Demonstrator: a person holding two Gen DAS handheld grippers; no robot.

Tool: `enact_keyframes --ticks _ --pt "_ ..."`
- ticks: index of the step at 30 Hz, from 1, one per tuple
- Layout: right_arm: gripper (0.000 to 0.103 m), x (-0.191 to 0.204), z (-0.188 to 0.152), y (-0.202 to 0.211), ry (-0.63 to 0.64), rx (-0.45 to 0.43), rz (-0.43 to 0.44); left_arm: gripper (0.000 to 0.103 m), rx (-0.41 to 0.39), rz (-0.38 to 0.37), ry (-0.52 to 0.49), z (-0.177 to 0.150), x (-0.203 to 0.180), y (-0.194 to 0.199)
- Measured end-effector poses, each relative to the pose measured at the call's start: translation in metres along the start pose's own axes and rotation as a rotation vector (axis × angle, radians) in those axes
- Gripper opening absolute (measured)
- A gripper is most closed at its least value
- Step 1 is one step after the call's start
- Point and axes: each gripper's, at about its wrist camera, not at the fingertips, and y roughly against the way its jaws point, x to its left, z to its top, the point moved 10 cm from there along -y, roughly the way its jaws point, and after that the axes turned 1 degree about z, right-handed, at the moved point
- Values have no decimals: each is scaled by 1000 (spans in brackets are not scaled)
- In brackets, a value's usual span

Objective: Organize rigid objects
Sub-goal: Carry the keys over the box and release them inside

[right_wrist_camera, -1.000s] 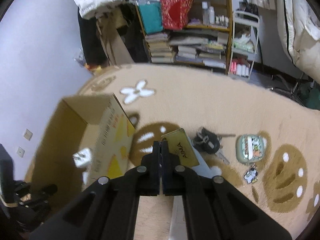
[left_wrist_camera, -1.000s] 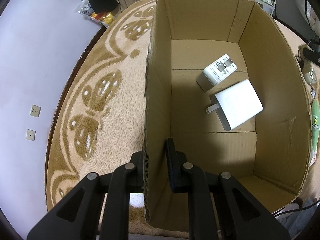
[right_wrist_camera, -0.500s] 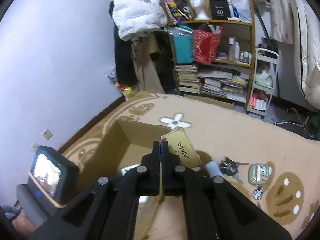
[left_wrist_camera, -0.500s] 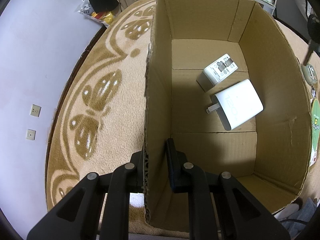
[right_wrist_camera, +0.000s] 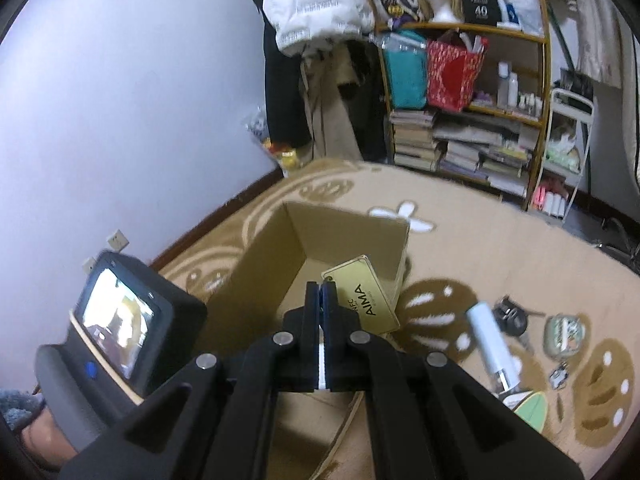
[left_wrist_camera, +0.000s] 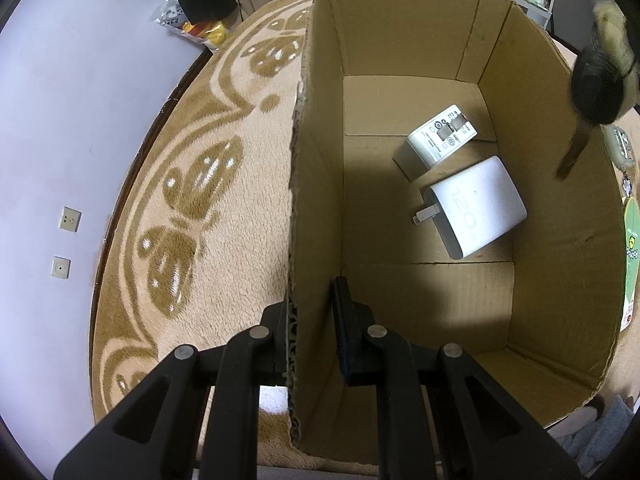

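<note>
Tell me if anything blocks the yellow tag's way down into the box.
Nothing visible does. The right claw holds the yellow tag over the open cardboard box. Two white chargers lie on the floor of the box toward its far end, with bare cardboard left nearer the left claw.

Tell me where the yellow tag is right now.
In the right wrist view, the yellow tag hangs from the shut right gripper, above the open cardboard box.
</note>
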Motion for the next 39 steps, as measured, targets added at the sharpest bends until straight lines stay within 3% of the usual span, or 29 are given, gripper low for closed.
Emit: enact_keyframes --ticks 13,29,33,35,37,39 --pt "2 -1 -15 -19 26 61 -11 15 4 -2 -1 -1 0 0" --pt "3 -31 -6 -8 -26 41 -46 14 5 4 3 -2 -2 -2" --pt "11 -46 -10 1 -57 60 -58 14 6 -4 8 -2 -2 -2" --pt "24 -52 -12 6 -65 57 -76 14 7 -4 6 -2 -2 -2" --pt "50 -60 -15 11 -95 52 -88 14 7 -4 6 -2 -2 -1" --pt "61 -67 -21 14 -123 59 -93 14 4 -5 5 -2 -2 -1"
